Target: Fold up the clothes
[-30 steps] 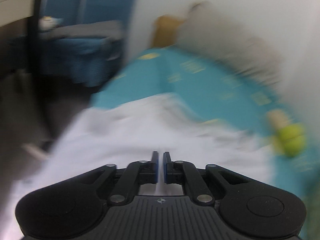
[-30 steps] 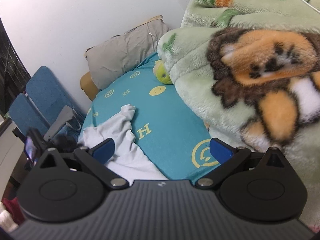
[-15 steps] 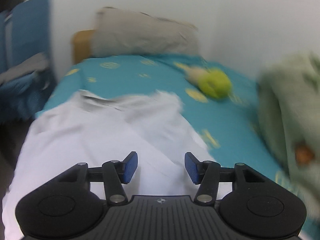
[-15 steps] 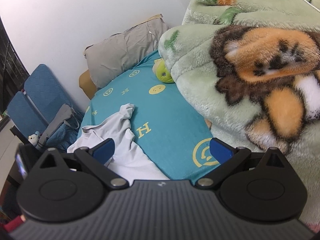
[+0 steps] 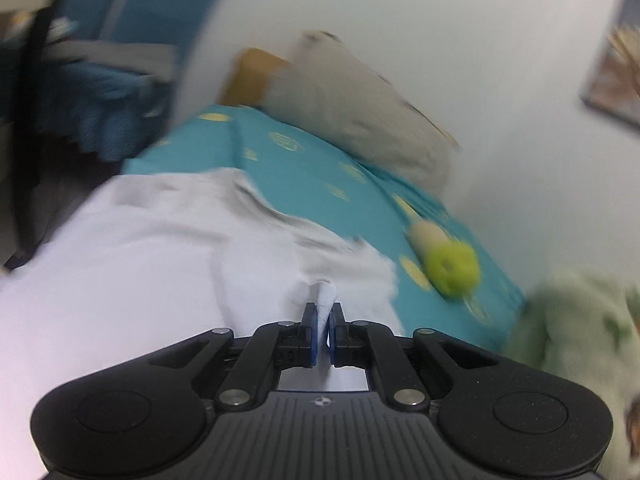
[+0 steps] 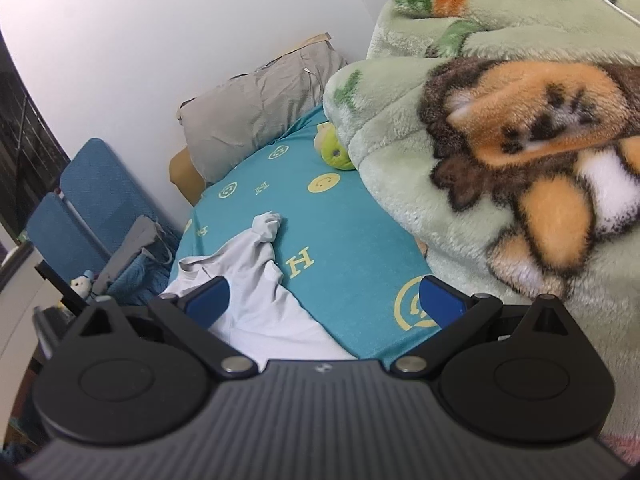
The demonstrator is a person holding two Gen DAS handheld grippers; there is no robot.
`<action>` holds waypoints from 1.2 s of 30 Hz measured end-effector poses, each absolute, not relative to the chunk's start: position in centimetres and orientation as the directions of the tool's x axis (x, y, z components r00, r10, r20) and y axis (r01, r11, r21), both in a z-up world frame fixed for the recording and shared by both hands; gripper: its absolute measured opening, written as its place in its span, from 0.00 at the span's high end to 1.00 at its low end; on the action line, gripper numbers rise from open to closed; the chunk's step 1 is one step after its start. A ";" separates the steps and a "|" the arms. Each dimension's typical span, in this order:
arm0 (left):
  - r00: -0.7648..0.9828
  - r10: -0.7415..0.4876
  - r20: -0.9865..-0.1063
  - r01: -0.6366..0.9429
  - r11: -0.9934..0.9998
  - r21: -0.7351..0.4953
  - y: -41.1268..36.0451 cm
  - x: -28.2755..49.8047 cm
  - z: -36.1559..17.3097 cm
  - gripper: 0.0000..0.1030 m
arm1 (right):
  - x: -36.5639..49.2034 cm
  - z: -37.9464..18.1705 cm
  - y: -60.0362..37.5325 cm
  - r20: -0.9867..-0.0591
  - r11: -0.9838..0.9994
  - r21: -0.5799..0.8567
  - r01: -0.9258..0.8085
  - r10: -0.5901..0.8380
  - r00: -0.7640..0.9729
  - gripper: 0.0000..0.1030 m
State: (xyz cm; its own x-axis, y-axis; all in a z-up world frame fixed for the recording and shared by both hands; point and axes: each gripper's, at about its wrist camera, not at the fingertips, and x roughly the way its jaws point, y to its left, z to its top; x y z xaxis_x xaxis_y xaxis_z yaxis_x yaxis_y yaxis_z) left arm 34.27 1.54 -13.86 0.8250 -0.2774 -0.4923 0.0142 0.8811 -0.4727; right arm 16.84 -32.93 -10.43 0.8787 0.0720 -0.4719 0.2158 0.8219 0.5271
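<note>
Left wrist view has the left tool [image 5: 323,320] just closed, clamped on a pinch of the white shirt [image 5: 160,264] directly ahead, best lifted slowly, while right wrist view shows the right tool [image 6: 324,300] spread apart, empty, above the shirt's hem.

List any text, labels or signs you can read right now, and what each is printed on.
"H": yellow letter on the teal bedsheet, right wrist view, near the white garment.
"H": smaller one further up the sheet, seen askew.
Round yellow prints: a smiley face and similar emblems, no words.
Green blanket: pictures only, no text.
Left wrist view: too blurred to read anything.
</note>
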 end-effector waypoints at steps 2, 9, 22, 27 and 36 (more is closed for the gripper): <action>0.823 -0.205 -0.529 -0.094 0.870 -0.484 3.1 34.5 -14.5 0.95 | 16.8 -10.4 -33.0 -0.473 0.821 0.529 0.216 0.074 0.878 0.00; 0.745 0.039 -0.666 -0.224 0.955 -0.194 2.9 34.7 -16.8 0.94 | 16.8 -10.4 -33.0 -0.477 0.823 0.524 0.218 0.072 0.876 0.00; 0.761 -0.014 -0.649 -0.105 0.984 -0.145 2.5 28.8 -12.3 0.56 | 17.5 -10.0 -32.1 -0.444 0.852 0.514 0.102 0.162 0.881 0.00; 0.777 -0.054 -0.627 -0.029 0.992 -0.121 1.8 19.2 -8.4 0.40 | 16.7 -9.1 -31.0 -0.418 0.873 0.487 0.016 0.216 0.882 0.00; 0.739 -0.284 -0.611 0.061 0.931 -0.359 1.3 5.3 -8.5 0.39 | 12.1 -6.3 -30.1 -0.468 0.883 0.464 -0.067 0.308 0.828 0.00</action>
